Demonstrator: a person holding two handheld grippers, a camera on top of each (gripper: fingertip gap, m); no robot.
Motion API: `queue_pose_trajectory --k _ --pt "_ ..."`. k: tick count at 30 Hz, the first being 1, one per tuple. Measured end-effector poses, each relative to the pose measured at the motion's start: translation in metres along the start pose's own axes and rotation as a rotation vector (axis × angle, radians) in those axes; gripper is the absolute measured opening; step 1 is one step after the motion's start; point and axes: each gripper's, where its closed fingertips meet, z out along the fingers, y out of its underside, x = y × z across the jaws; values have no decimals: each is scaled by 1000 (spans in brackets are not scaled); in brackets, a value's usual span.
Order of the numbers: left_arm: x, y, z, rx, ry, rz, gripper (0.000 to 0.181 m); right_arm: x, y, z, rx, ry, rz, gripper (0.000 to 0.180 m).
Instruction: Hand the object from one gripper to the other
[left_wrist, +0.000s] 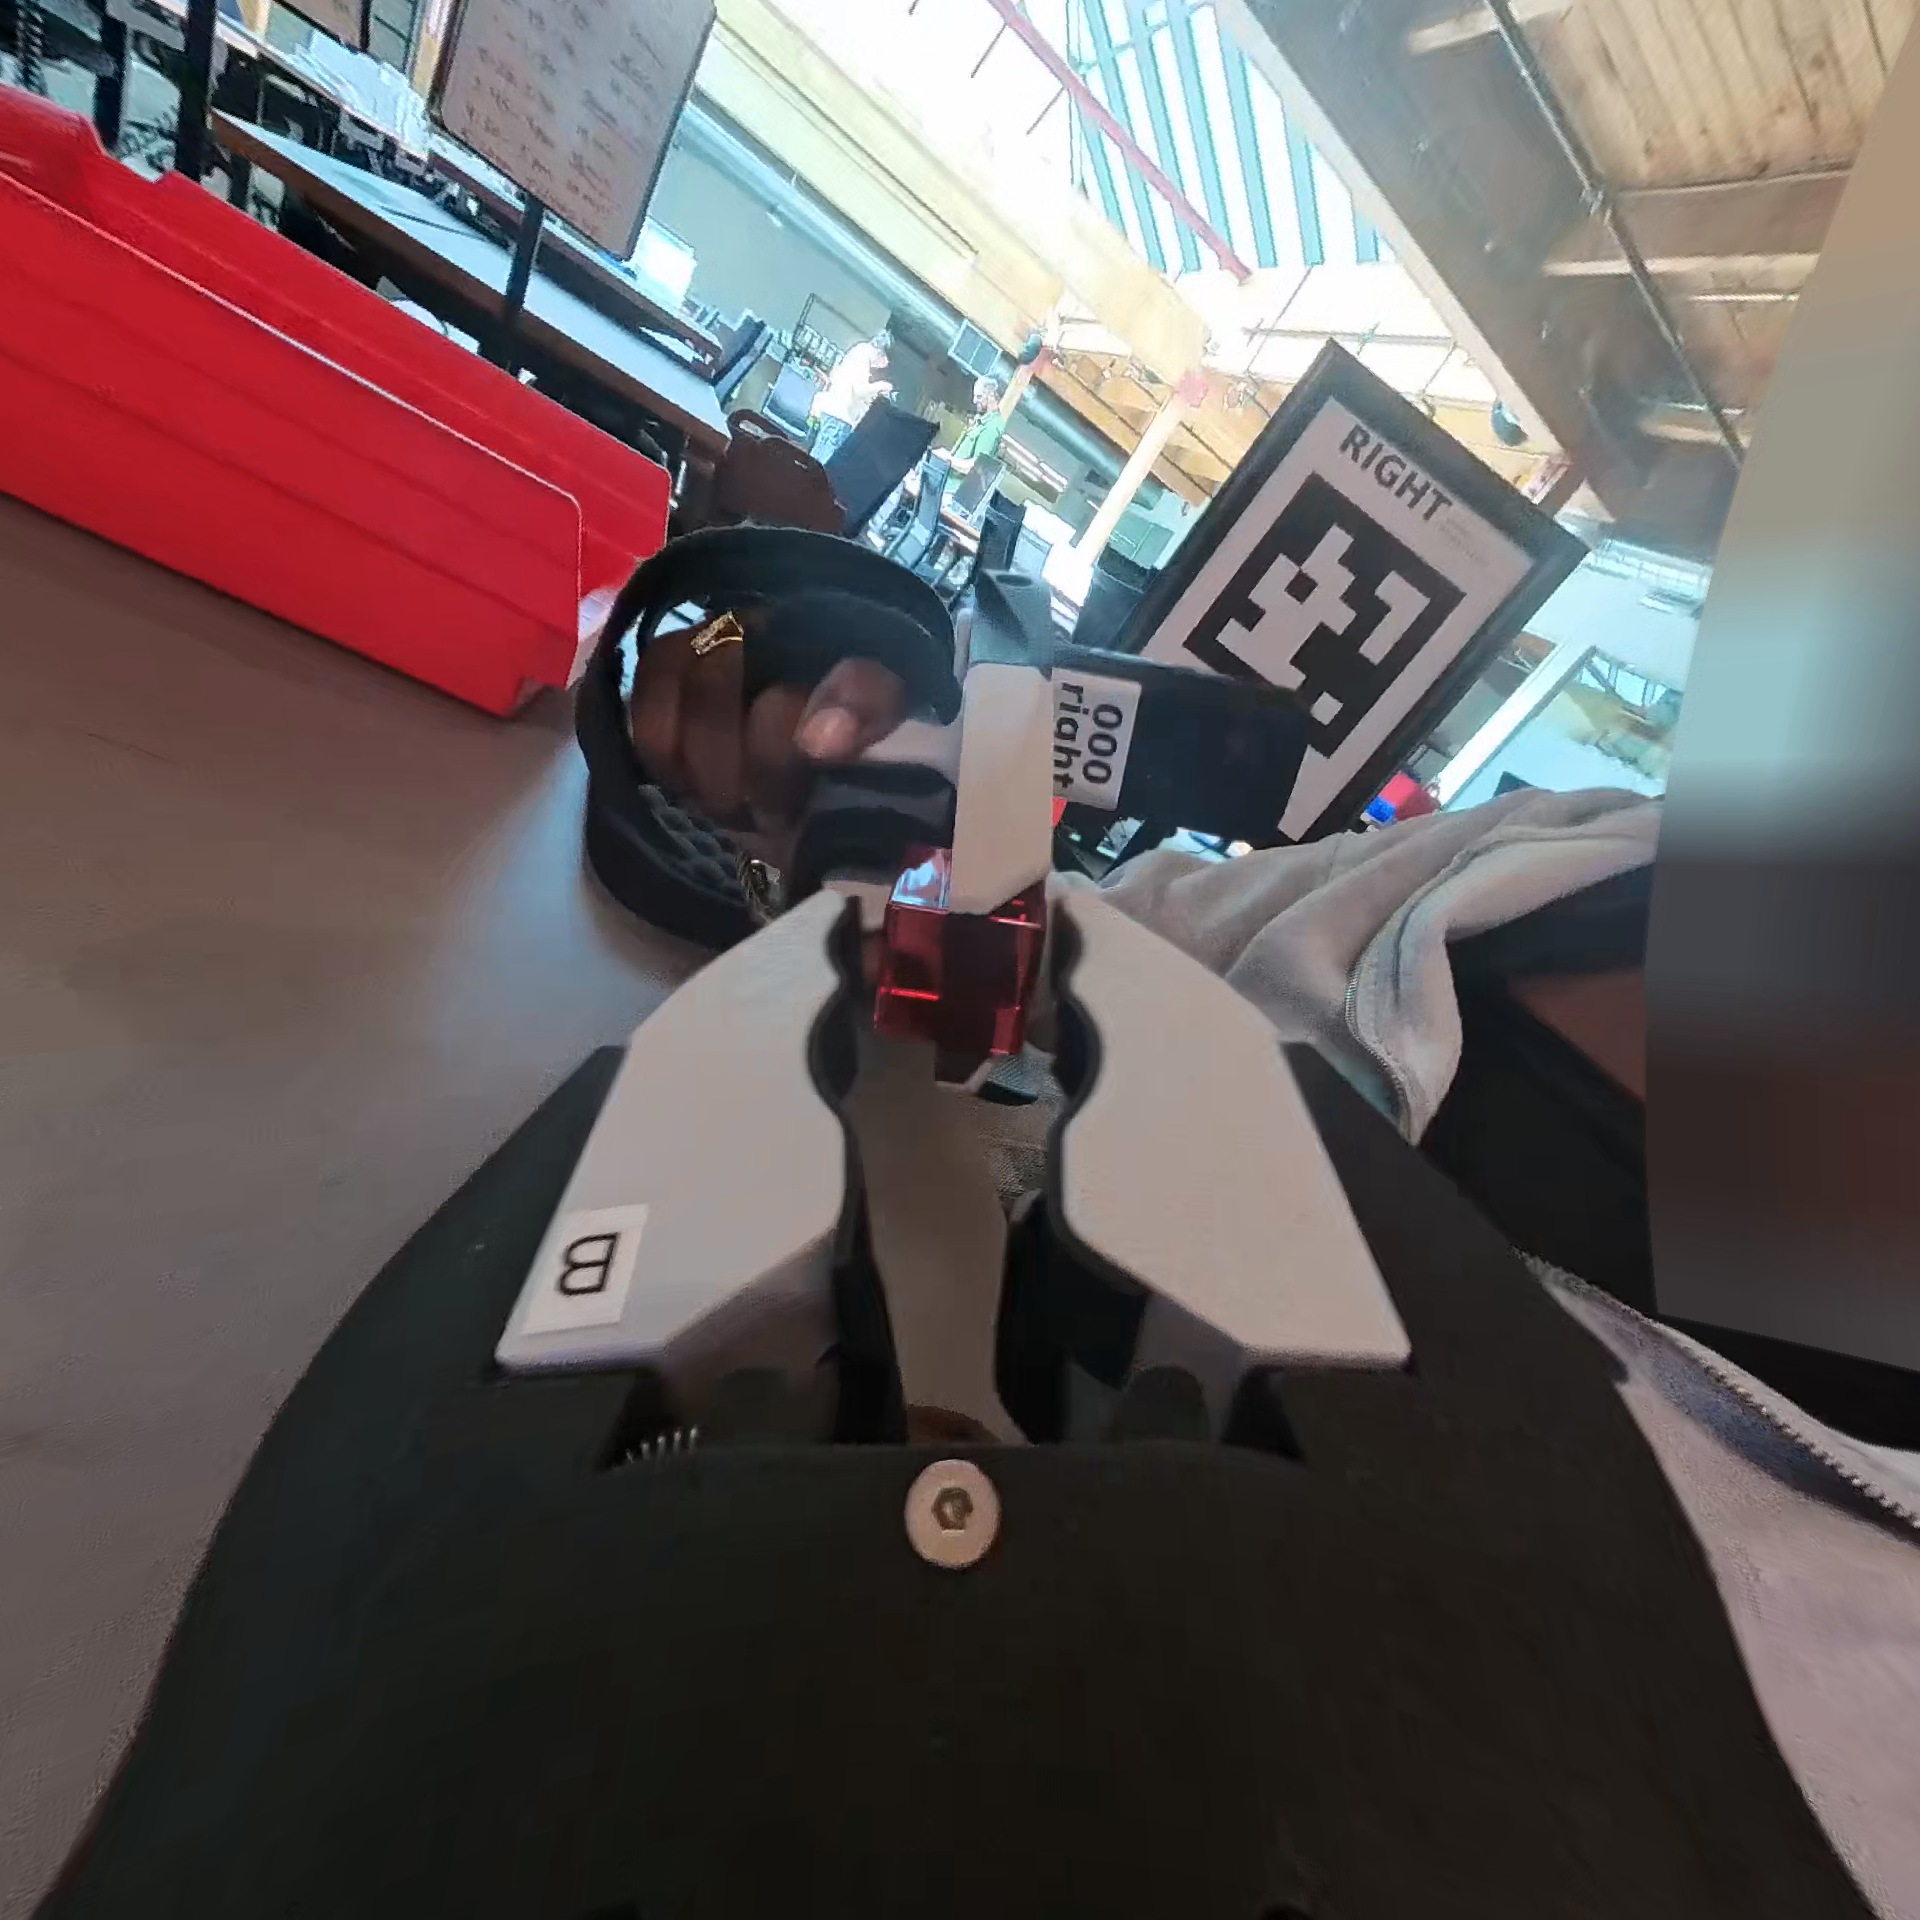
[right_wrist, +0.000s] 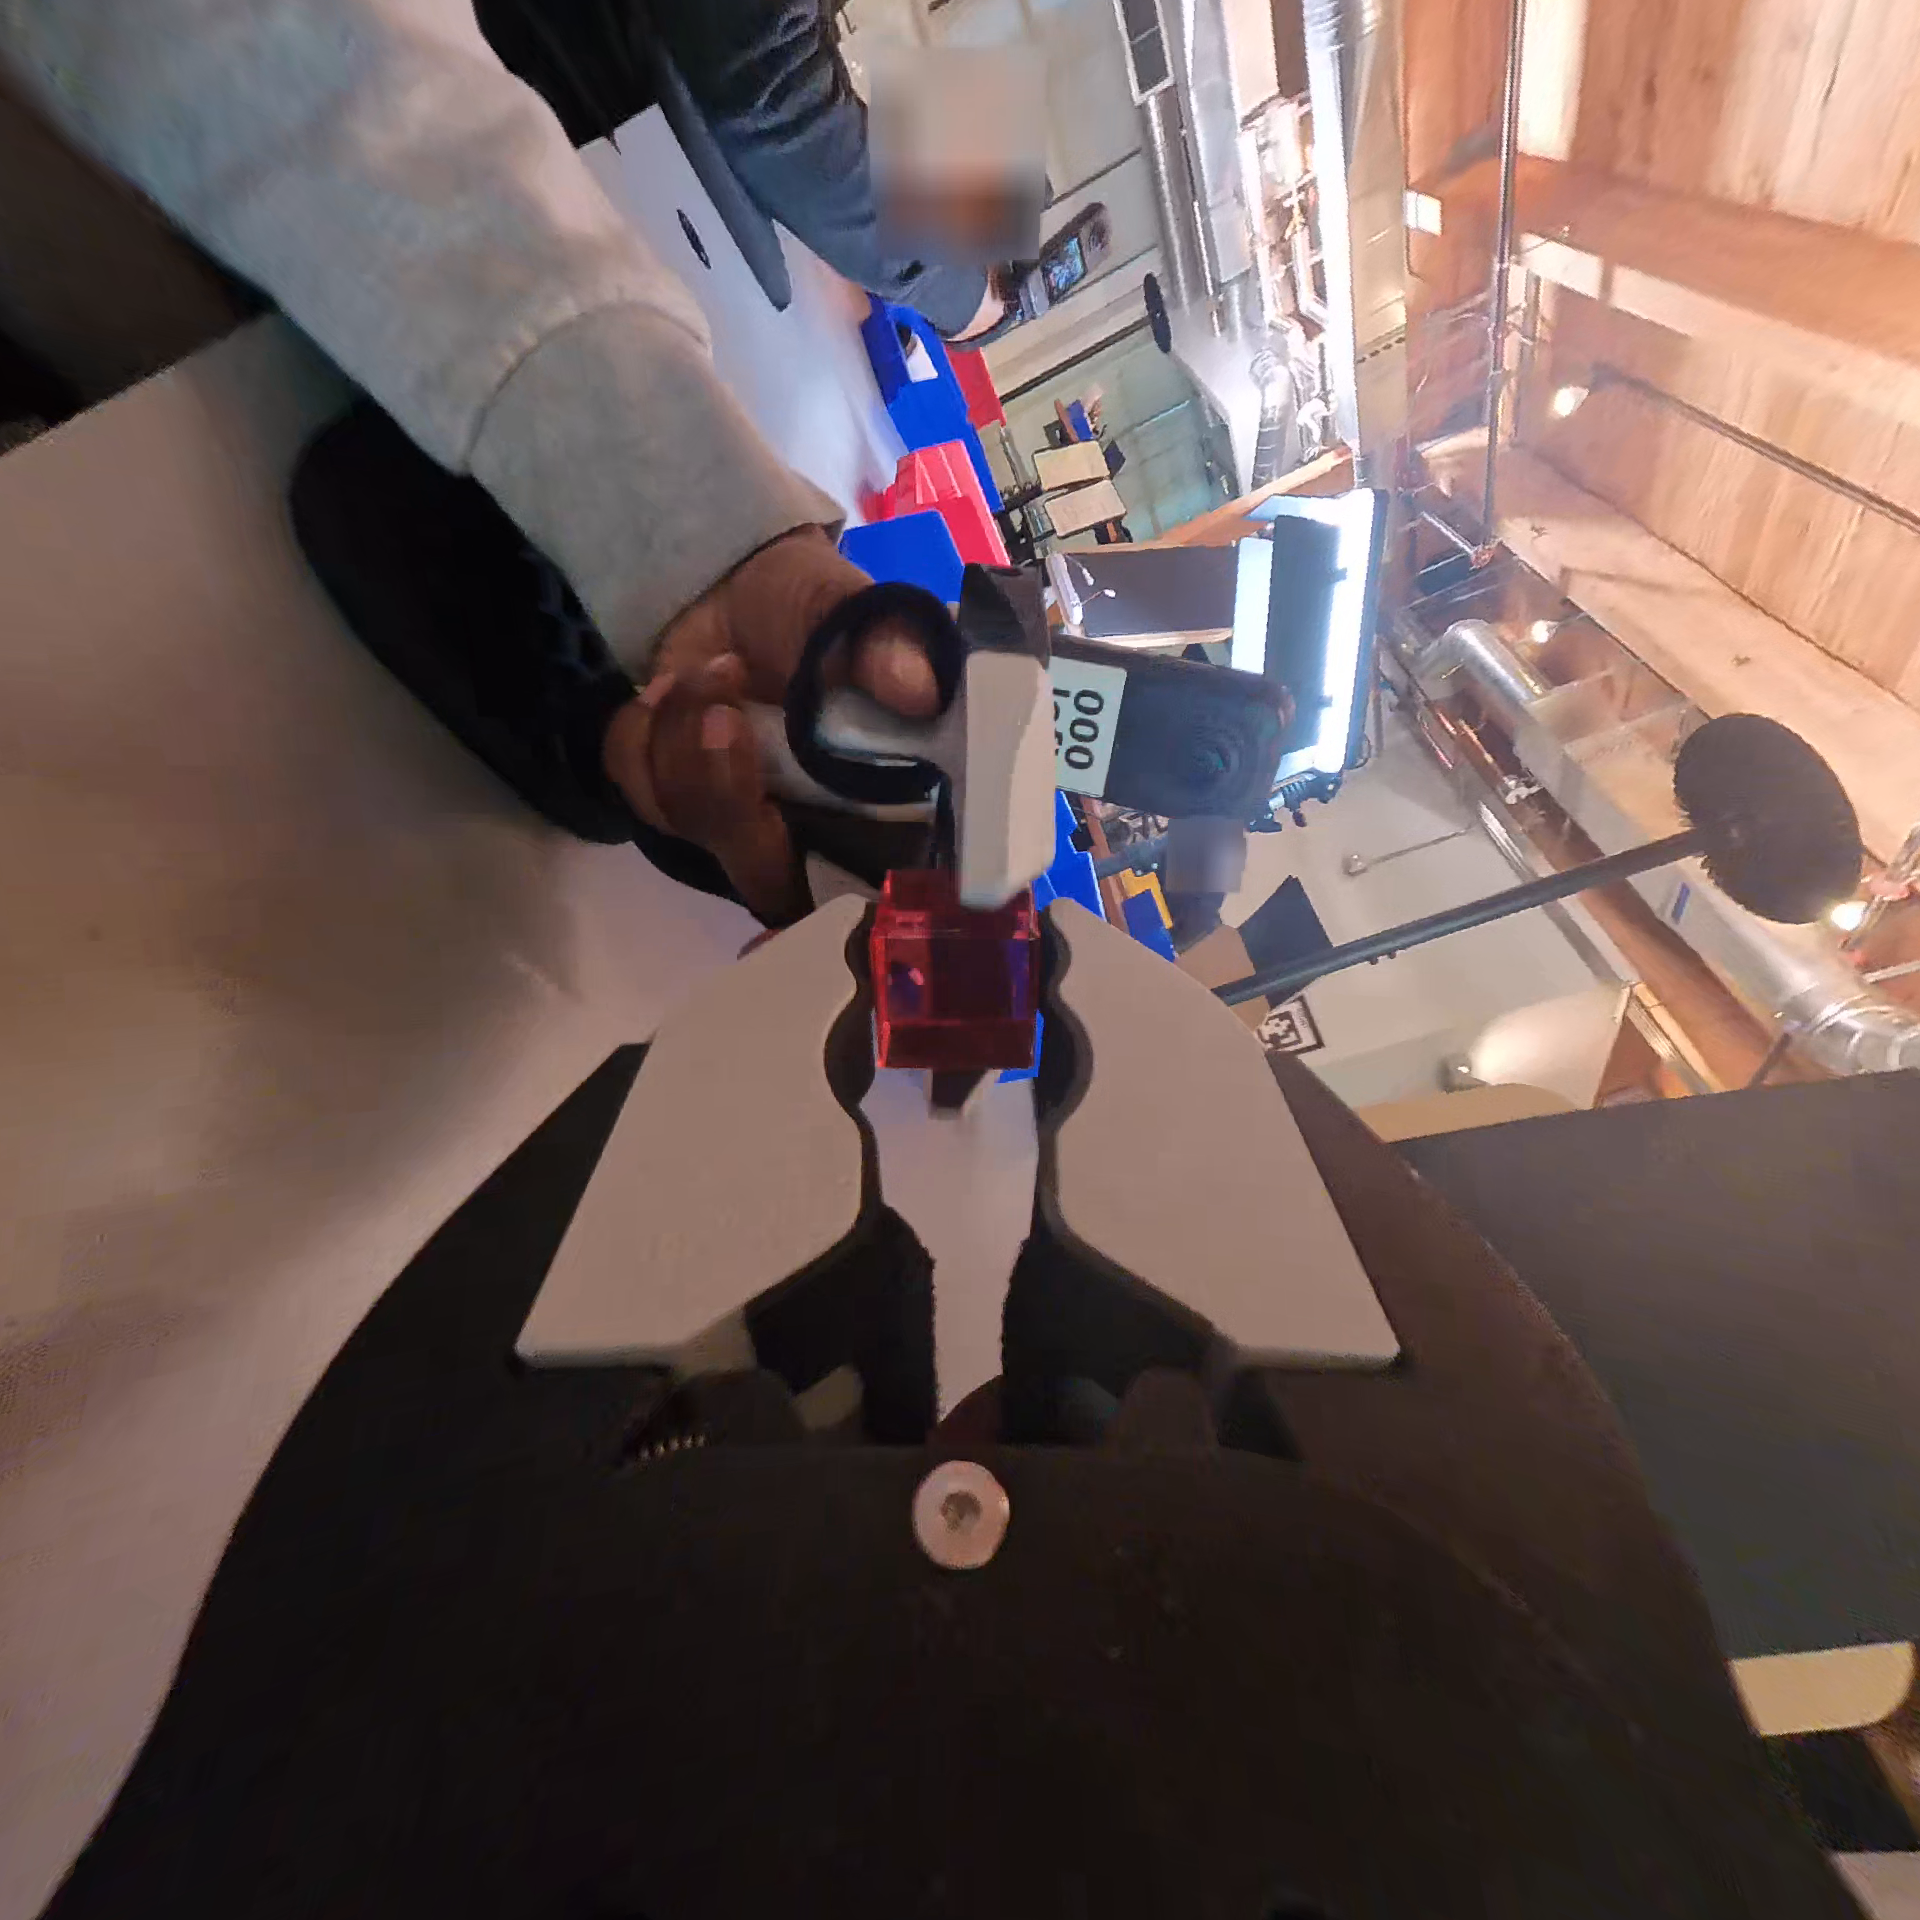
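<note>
A red see-through cube (left_wrist: 956, 977) sits between the two white fingertips of my left gripper (left_wrist: 956, 925), with thin dark gaps on both sides; the jaws stand slightly open around it. The right gripper's white finger (left_wrist: 1000, 790) presses on the cube from above, and a bit of its other finger shows below. In the right wrist view the cube (right_wrist: 951, 987) is held tight between the fingertips of my right gripper (right_wrist: 954, 925). The left gripper's white finger (right_wrist: 1000, 790) lies over the cube's top edge, with a hand (right_wrist: 727, 717) behind it.
A red bin (left_wrist: 260, 395) stands on the grey table (left_wrist: 208, 935) to the left. A framed black-and-white marker board (left_wrist: 1340, 613) stands behind. A grey sleeve (left_wrist: 1351, 935) lies to the right. Blue and red bins (right_wrist: 935, 499) and a black round brush on a rod (right_wrist: 1766, 821) are farther off.
</note>
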Motion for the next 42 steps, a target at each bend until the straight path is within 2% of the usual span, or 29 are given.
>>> queue_pose_trajectory --k 6,9,12,14,16,18,20,23,26,30,35,37,39,42 --pt "-1 -3 -2 15 -28 75 28 1 2 1 -23 18 13 29" --pt "-4 -14 -8 73 -110 231 28 12 -2 -2 31 55 142 41" --pt "2 -33 -15 168 -244 589 28 33 -3 -10 135 67 476 55" --pt "10 -40 -17 203 -341 914 28 47 4 -15 214 41 793 67" --pt "14 -38 -15 168 -420 1156 28 52 10 -17 300 -50 1120 79" --pt "8 -33 -11 105 -473 1254 29 51 11 -17 374 -176 1371 75" --pt "1 -29 -10 57 -511 1301 29 45 10 -15 404 -287 1531 70" --pt "-3 -26 -8 8 -541 1371 29 29 0 -11 423 -468 1649 63" --pt "-6 -24 -7 -25 -566 1425 29 21 -5 -9 432 -547 1694 49" --pt "-8 -20 -4 -64 -575 1472 29 13 -4 -8 399 -590 1713 29" --pt "-12 -22 -5 -41 -594 1403 31 12 0 -9 359 -542 1627 28" --pt "-8 -27 -7 32 -564 1254 36 17 1 -10 357 -476 1540 27" --pt "-5 -34 -11 112 -494 1022 45 24 5 -12 332 -375 1408 28" --pt "-2 -43 -17 214 -343 631 58 33 5 -15 280 -205 1100 28"
